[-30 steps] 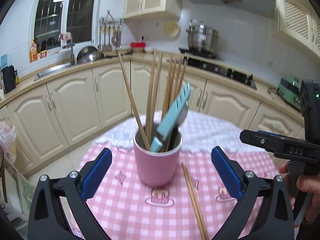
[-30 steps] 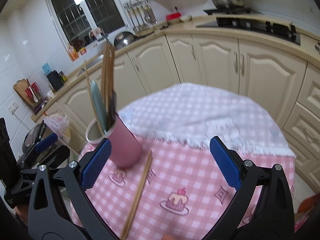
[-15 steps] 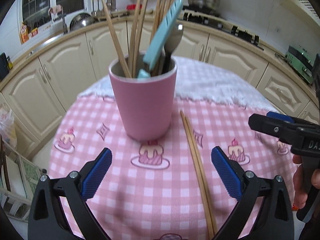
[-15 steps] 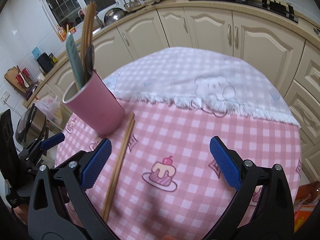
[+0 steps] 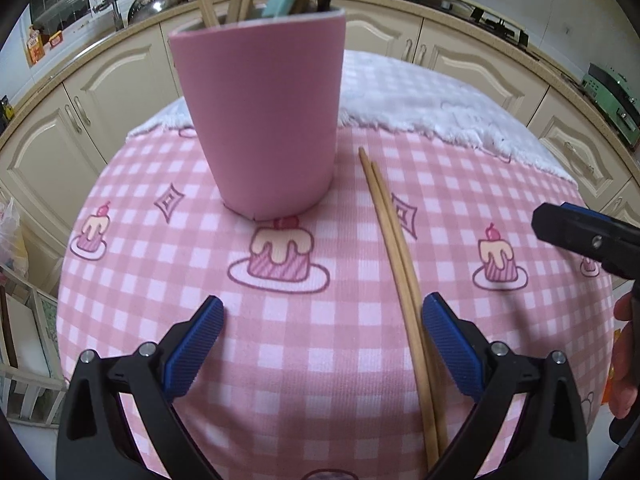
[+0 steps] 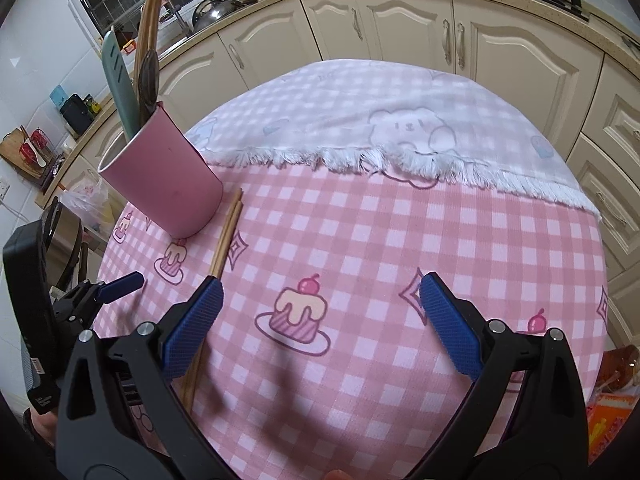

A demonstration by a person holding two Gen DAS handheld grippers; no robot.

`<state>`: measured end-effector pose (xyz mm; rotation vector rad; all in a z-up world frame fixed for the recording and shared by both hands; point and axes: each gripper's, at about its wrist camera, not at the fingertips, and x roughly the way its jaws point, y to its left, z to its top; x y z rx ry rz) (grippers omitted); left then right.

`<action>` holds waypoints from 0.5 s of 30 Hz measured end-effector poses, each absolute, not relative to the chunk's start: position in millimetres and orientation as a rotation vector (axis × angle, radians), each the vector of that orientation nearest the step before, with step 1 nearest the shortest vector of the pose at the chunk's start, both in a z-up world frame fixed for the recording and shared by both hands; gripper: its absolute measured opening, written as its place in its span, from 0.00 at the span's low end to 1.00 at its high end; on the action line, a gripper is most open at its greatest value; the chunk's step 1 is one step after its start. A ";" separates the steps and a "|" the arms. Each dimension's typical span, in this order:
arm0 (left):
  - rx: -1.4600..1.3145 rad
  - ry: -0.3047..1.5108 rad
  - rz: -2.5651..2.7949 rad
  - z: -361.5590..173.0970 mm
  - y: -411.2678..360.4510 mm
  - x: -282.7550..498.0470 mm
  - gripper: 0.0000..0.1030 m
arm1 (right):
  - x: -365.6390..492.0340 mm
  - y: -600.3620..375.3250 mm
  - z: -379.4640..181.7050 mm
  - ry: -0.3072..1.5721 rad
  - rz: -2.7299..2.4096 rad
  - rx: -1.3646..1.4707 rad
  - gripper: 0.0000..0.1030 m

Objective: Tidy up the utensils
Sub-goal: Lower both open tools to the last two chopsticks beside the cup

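A pink cup point(image 5: 262, 120) point(image 6: 160, 182) stands upright on the pink checked tablecloth point(image 5: 312, 352), holding several wooden chopsticks, a teal utensil point(image 6: 118, 80) and a dark spoon. One pair of chopsticks point(image 5: 396, 264) point(image 6: 222, 248) lies flat on the cloth just right of the cup. My left gripper point(image 5: 320, 340) is open, low over the cloth in front of the cup, its right finger beside the loose chopsticks. My right gripper point(image 6: 318, 320) is open over bare cloth, its left finger covering part of the chopsticks. Each gripper shows at the edge of the other's view.
A white fringed cloth point(image 6: 400, 120) covers the far half of the round table. Cream kitchen cabinets point(image 6: 500, 40) and a counter curve around behind. A person's hand point(image 5: 624, 360) holds the right gripper at the table's right edge.
Both grippers have come down and closer to the table. The cup and the loose chopsticks now fill more of the left wrist view. Nothing was taken hold of.
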<state>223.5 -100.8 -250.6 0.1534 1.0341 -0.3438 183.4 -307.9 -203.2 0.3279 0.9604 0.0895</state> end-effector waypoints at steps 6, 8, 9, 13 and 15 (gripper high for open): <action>0.150 1.029 -0.330 -252.5 -102.6 228.5 0.95 | 185.0 -309.3 -206.6 0.974 0.085 0.332 0.94; 0.149 1.024 -0.326 -252.7 -101.8 231.2 0.95 | 185.7 -308.6 -207.2 0.978 0.087 0.331 0.94; 0.149 1.022 -0.321 -252.9 -101.4 232.0 0.95 | 186.1 -308.4 -207.5 0.980 0.086 0.331 0.94; 0.172 1.014 -0.320 -255.1 -103.0 234.0 0.95 | 185.9 -307.6 -207.7 0.986 0.085 0.328 0.94; 0.210 0.993 -0.303 -257.6 -108.7 234.2 0.96 | 186.0 -305.4 -209.0 0.994 0.086 0.319 0.94</action>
